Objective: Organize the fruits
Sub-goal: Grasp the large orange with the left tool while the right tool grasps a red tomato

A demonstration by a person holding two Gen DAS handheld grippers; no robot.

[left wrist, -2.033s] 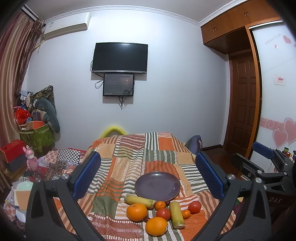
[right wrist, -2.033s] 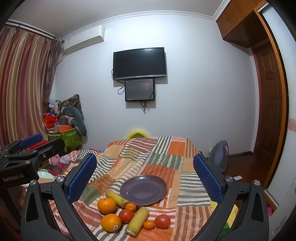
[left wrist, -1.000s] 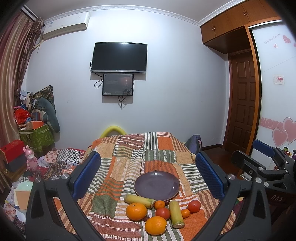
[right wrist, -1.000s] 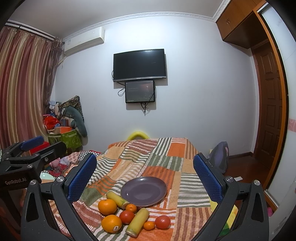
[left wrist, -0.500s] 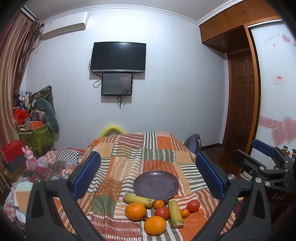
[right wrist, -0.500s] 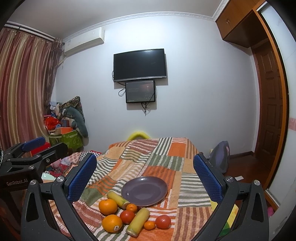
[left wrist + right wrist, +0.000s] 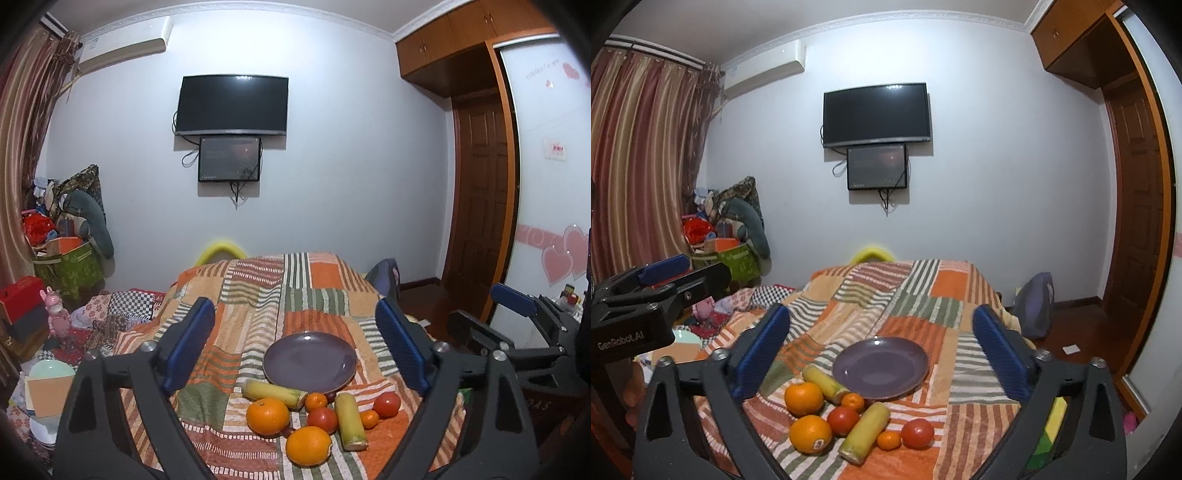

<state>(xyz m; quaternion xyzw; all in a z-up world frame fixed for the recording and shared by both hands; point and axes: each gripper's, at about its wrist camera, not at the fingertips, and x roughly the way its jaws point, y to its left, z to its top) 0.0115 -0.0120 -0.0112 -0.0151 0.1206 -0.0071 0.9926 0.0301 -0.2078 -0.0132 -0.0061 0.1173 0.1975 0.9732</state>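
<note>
Sitting bare at lower centre, the purple plate (image 7: 881, 373) has oranges (image 7: 804, 398) and tomatoes (image 7: 917, 432) clustered below it; left gripper (image 7: 295, 343) and right gripper (image 7: 881, 347) hold their jaws apart.

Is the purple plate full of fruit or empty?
Empty. The purple plate shows only bare surface; the oranges, tomatoes and other fruit lie on the blanket in front of it.
</note>
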